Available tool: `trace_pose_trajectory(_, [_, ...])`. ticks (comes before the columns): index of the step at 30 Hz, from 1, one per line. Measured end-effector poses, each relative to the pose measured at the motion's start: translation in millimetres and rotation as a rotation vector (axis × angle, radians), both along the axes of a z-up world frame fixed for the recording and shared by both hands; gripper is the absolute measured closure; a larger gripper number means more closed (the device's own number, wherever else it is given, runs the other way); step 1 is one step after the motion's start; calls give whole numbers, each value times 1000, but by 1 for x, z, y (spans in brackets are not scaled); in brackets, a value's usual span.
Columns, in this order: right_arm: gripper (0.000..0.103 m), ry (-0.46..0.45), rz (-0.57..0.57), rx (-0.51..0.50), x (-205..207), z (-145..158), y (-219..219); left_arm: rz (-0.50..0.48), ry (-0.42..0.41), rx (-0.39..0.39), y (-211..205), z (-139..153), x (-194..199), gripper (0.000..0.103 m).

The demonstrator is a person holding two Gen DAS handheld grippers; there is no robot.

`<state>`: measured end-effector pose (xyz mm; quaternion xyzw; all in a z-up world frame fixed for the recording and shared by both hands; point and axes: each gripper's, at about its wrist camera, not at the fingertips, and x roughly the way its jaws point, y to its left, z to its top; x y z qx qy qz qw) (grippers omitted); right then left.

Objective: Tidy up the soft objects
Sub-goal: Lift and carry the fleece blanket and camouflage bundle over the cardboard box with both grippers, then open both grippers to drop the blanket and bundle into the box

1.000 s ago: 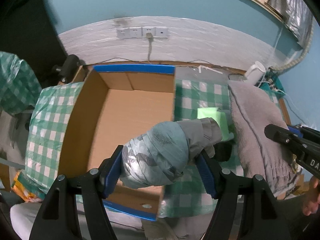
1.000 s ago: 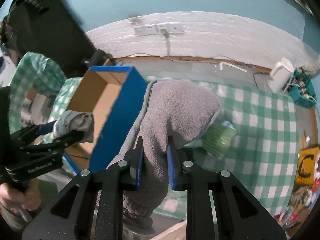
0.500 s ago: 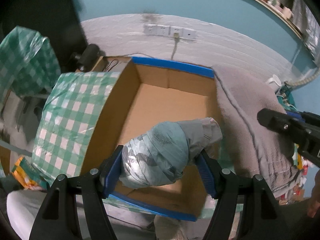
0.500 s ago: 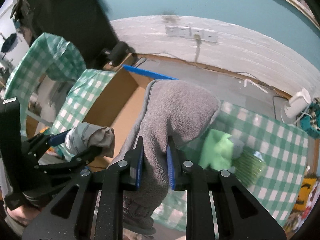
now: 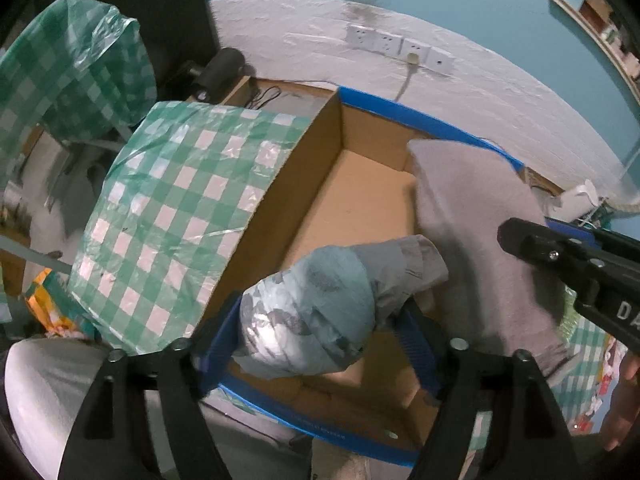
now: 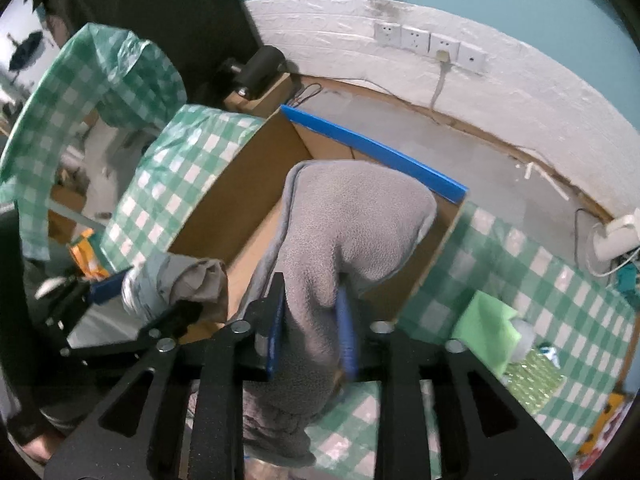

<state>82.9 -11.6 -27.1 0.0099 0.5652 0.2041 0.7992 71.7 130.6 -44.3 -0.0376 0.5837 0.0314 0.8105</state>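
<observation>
An open cardboard box (image 5: 360, 208) with a blue rim (image 6: 372, 148) sits on the checked table. My left gripper (image 5: 320, 328) hangs over the box's near end with a rolled teal and grey cloth bundle (image 5: 312, 312) between its blue pads. Its jaws are opening, and the bundle still touches the pads. My right gripper (image 6: 312, 328) holds a grey fleece (image 6: 352, 224) that droops into the box's right side. Its jaws are opening too, with the right pad blurred and the fleece still filling the gap. In the left wrist view the right gripper (image 5: 560, 256) sits against the fleece (image 5: 472, 216).
A green checked plastic tablecloth (image 5: 180, 208) covers the table around the box. A light green cloth (image 6: 484, 328) and a green textured bottle (image 6: 532, 376) lie on the cloth to the right. Wall sockets (image 5: 400, 46) and a black device (image 5: 220, 68) stand behind the box.
Both grippers have carried their loads left from beside the box to over it. The fleece now hangs inside the box's right wall. The right pads stand slightly wider apart.
</observation>
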Motion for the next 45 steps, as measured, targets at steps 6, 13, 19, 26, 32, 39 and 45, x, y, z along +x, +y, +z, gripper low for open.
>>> trace_pose_trajectory(6, [41, -17, -27, 31, 11, 5, -12, 20, 31, 38, -6, 1, 9, 20])
trace_pose_trajectory(13, [38, -53, -69, 38, 9, 16, -48, 56, 29, -14, -26, 12, 24, 18])
trace_pose_trajectory(19, [36, -95, -125, -13, -16, 34, -97, -36, -21, 14, -75, 32, 11, 15])
trace_pose_trajectory(26, [34, -107, -214, -44, -38, 45, -158, -116, -21, 36, -118, 40, -2, 15])
trace_pose_trajectory(32, [34, -93, -260, -65, -41, 42, -193, -173, 0, 89, -148, 42, -9, 15])
trace_pose_trajectory(39, [33, -69, -291, -75, -39, 33, -219, -206, 42, 42, -179, 35, -8, 14])
trace_pose_trajectory(45, [33, -21, -325, -91, -43, 8, -239, -298, 41, 33, -203, 13, -9, 10])
